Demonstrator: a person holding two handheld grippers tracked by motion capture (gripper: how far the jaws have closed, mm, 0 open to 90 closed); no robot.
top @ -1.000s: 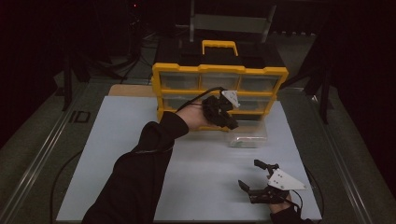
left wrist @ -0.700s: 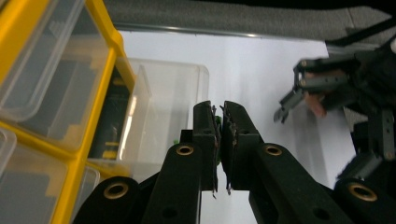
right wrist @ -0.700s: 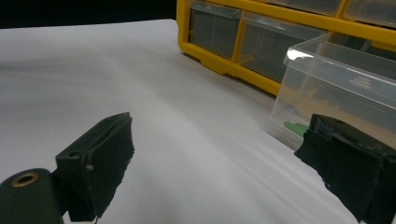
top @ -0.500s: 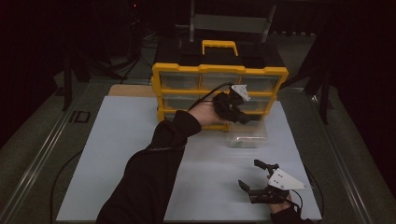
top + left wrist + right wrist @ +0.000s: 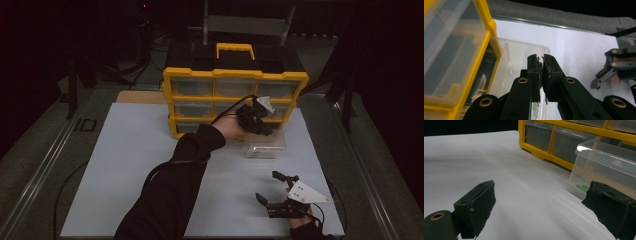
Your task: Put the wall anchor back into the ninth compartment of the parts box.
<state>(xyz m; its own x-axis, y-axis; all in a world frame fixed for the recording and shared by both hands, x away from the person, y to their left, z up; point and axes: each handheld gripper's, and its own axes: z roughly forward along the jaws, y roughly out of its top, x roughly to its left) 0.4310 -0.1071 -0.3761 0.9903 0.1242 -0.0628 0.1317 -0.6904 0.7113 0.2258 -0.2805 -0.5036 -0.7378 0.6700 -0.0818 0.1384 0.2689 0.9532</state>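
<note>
Clear plastic drawer [image 5: 266, 146] sits out on the white surface [image 5: 130, 165], just in front of the yellow organizer [image 5: 235, 102], at its 5 o'clock. Left gripper [image 5: 261, 125] hangs over the drawer, fingers pinched closed on a small green piece [image 5: 540, 75]. Right gripper [image 5: 278, 189] rests at the drawer's 6 o'clock, fingers spread wide, holding nothing.

Left claw [image 5: 266, 129] moved rightward across the front of the yellow organizer [image 5: 234, 82], sank lower, ended over the clear drawer [image 5: 265, 147] on the desk [image 5: 125, 165], sleeve [image 5: 175, 185] stretched farther along with it
</note>
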